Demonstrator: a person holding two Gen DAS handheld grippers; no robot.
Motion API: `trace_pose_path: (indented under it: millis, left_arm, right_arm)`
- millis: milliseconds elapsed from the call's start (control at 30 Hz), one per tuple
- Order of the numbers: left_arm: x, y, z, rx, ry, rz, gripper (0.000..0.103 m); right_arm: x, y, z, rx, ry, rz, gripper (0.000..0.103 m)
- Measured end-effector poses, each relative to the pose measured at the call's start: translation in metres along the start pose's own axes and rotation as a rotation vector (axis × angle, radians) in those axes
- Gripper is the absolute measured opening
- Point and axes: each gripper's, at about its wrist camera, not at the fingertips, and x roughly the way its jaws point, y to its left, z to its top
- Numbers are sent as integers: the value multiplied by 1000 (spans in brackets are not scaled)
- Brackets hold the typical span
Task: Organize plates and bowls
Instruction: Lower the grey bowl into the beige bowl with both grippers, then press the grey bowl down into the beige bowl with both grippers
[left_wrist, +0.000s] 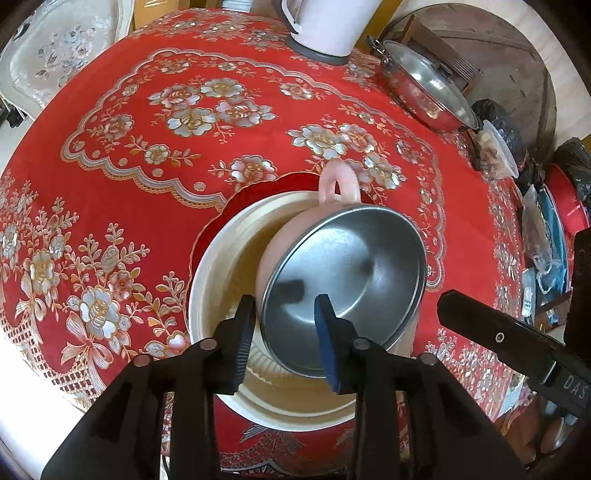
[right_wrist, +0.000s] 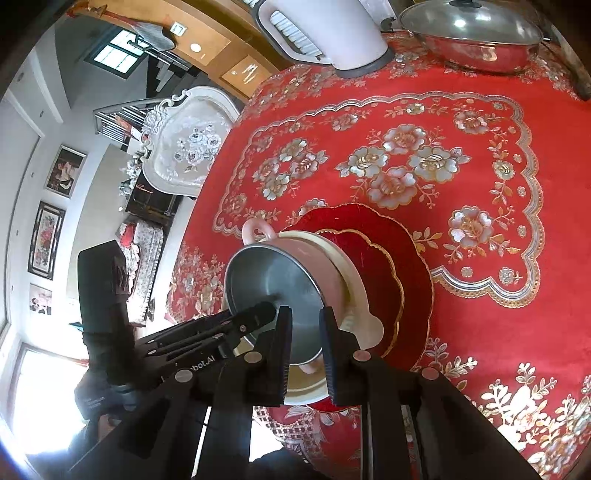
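- A stack of three is seen on the worktop (left_wrist: 110, 177), which is covered by a red flowered cloth: a red plate (right_wrist: 410, 266) at the bottom, a cream bowl (left_wrist: 214, 280) on it, and a pink steel-lined bowl (left_wrist: 351, 266) inside the cream one.
- The pink bowl is tilted, resting against the cream bowl's inner wall, and nothing is seen in its steel lining. A loop handle (left_wrist: 338, 182) is carried at its far rim in the left wrist view.
- The cream bowl holds only the pink bowl; its ribbed inner wall is left bare on the near side.
- The left gripper (left_wrist: 286, 314) is held over the stack with its jaws parted. The near rim of the pink bowl lies between them, and a gap is seen beside the rim, so the pads are not pressed on it.
- The right gripper (right_wrist: 304, 321) is held with its jaws narrowly apart. The pink bowl's near rim is seen between them; whether it is pinched cannot be told.
- Farther back on the worktop, one white kettle (right_wrist: 332, 33) and one lidded steel pot (right_wrist: 476, 37) are seen, well apart from the stack.
- Counted: two bowls, one plate, one kettle, one pot.
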Motion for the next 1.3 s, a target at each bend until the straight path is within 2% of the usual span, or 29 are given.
trace_pose_path:
  millis: [167,233,400,567,800,1300]
  left_arm:
    - [0,0,0,7,1,-4,31]
    - [0,0,0,13,2,-12,34]
    - [0,-4,-2,36,-1,-28,45]
    - [1,-6,-1,3,-3,-43,58]
    - [2,-15,-2,-26,-10,-19,73]
    - [-7,-14,-4,-83,-55,31,73]
  right_arm:
    - [-3,-1,-4,14,-9,-2,18]
    - [-3,-2,-6,25,-12,2,18]
    - [-5,-5,-16,60,-27,-3,21]
    - [-5,-14,-24,85,-15,8,22]
    - [-15,-22,-17,46,6,35,22]
    - [-26,-48,-17,64,15,93,22]
